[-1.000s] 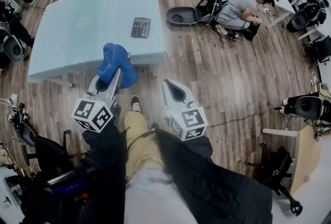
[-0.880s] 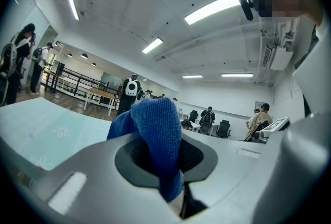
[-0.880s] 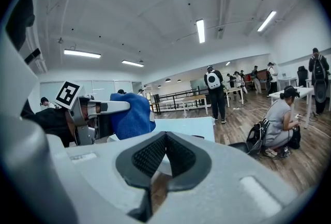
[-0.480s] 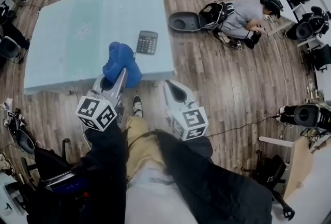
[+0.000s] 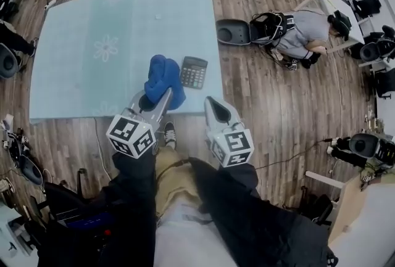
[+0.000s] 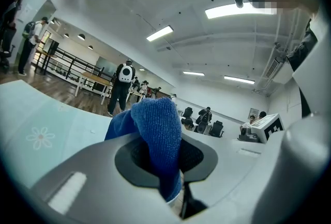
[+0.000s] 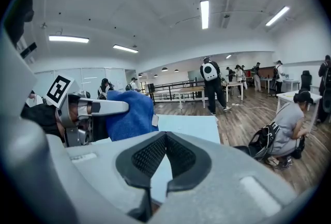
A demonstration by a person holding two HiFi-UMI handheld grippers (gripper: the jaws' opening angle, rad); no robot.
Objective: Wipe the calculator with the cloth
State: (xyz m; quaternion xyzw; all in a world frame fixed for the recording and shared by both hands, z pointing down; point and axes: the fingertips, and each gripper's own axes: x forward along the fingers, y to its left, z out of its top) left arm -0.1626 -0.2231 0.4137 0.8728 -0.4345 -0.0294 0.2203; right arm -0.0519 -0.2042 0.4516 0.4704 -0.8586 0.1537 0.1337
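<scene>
Blue terry cloth sits in the left gripper, whose jaws clamp on it. In the head view we see the bunched fabric hide the jaw tips. We find the right gripper with its jaws pressed together on nothing, held just off the near edge of the table. The calculator lies face up near the table's near right corner, just beside the cloth; we cannot tell whether they touch. Its key legends are too small to read.
</scene>
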